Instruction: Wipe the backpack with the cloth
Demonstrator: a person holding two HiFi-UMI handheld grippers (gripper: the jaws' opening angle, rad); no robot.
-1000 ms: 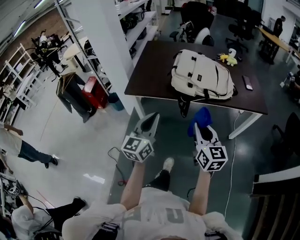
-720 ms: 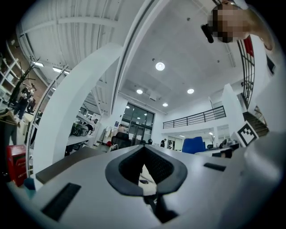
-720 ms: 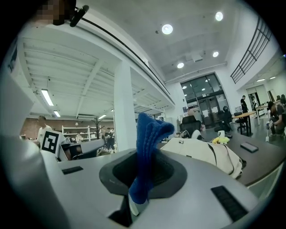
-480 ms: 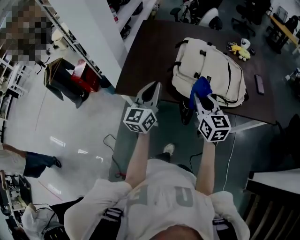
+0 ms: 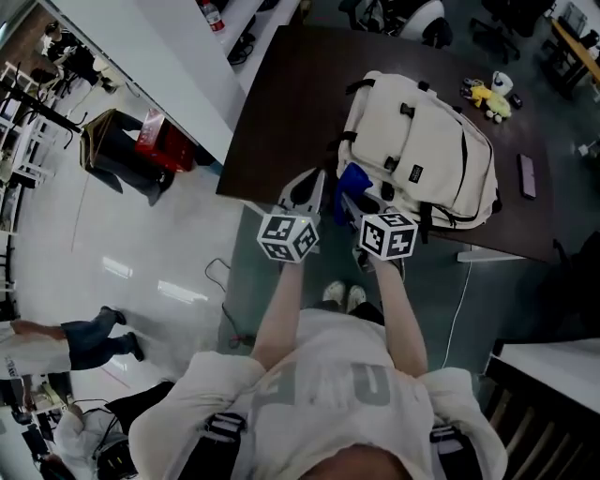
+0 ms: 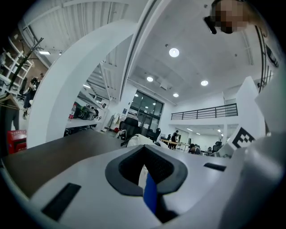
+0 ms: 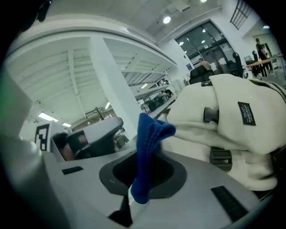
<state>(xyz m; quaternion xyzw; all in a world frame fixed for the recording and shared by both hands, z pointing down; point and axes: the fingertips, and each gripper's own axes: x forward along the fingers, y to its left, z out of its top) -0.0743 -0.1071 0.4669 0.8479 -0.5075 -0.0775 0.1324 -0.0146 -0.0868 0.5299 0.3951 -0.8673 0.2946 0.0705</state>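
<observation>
Both grippers have come forward from over the floor to the table's near edge and drawn closer together. The left gripper (image 5: 307,180) has its jaws closed together. The right gripper (image 5: 359,199) clamps the blue cloth (image 5: 352,178), now at the near left corner of the cream backpack (image 5: 427,150). The backpack lies flat on the dark table (image 5: 281,112), its contents not showing. Beyond it lies a yellow plush toy (image 5: 492,97).

A dark brown counter (image 5: 281,122) fills the upper middle of the head view, with a pale glossy floor (image 5: 141,272) at left and a white shelving unit (image 5: 169,75) in the upper left. Office chairs (image 5: 419,17) stand along the top edge; round ceiling lights (image 6: 174,52) shine in the left gripper view
</observation>
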